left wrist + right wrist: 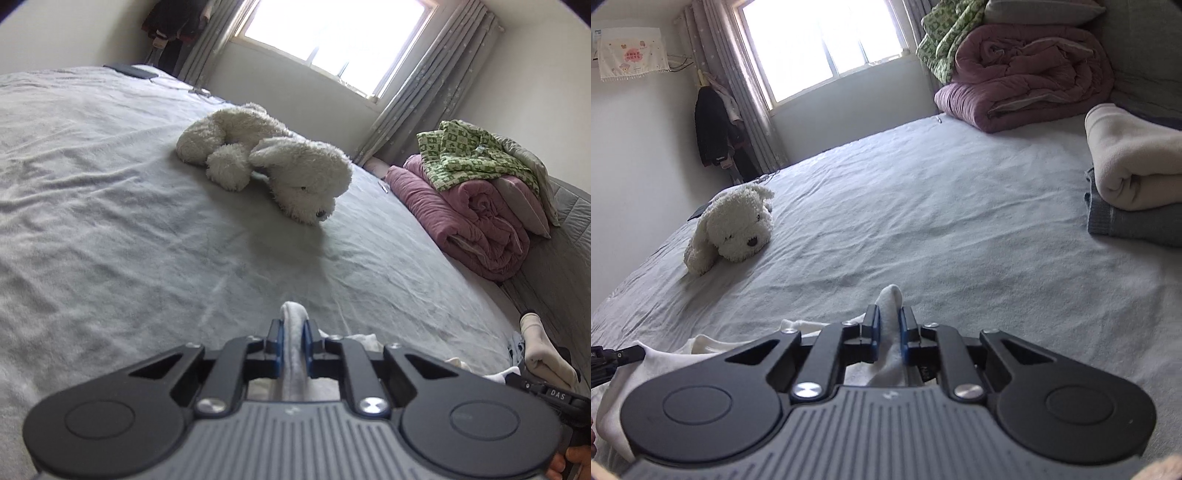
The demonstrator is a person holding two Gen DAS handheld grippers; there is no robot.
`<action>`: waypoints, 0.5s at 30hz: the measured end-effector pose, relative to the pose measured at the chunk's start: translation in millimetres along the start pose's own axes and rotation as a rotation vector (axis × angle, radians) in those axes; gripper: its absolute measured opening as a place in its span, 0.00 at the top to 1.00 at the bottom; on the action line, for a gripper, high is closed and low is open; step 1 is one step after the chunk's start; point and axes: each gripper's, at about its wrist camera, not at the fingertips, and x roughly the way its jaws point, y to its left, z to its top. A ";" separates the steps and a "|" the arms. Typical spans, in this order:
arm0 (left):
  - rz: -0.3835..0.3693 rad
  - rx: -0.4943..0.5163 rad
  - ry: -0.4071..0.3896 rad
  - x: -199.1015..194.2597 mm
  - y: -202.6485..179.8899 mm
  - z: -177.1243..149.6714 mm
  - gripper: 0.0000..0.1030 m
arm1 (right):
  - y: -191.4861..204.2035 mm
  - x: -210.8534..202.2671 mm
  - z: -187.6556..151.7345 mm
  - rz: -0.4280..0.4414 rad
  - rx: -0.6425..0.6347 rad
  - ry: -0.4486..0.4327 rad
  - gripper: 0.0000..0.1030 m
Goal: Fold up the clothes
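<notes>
A white garment (293, 354) runs up between the blue pads of my left gripper (293, 326), which is shut on a fold of it. My right gripper (889, 321) is shut on another fold of the same white garment (890, 306). More of the white cloth (701, 345) hangs under and to the left of the right gripper, over the grey bedsheet (960, 221). Most of the garment is hidden below both gripper bodies. The other gripper's black edge (613, 360) shows at the far left of the right wrist view.
A white plush dog (273, 162) lies mid-bed. A rolled pink quilt (476, 218) with a green patterned cloth (476, 157) sits by the headboard. A folded cream garment (1137, 173) rests on a grey-blue one (1130, 225) at the right. A window (332, 33) and curtains stand behind.
</notes>
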 end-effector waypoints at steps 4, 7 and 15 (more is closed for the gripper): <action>0.063 0.063 -0.005 11.5 -4.4 -5.2 0.89 | 5.2 7.4 0.9 -0.052 -0.034 -0.034 0.88; 0.112 0.111 -0.004 21.0 -7.4 -9.4 0.89 | 6.4 22.9 -5.1 -0.095 -0.071 -0.009 0.88; 0.210 0.232 0.027 35.4 -16.9 -16.6 0.85 | 7.3 41.7 -17.1 -0.177 -0.113 0.078 0.90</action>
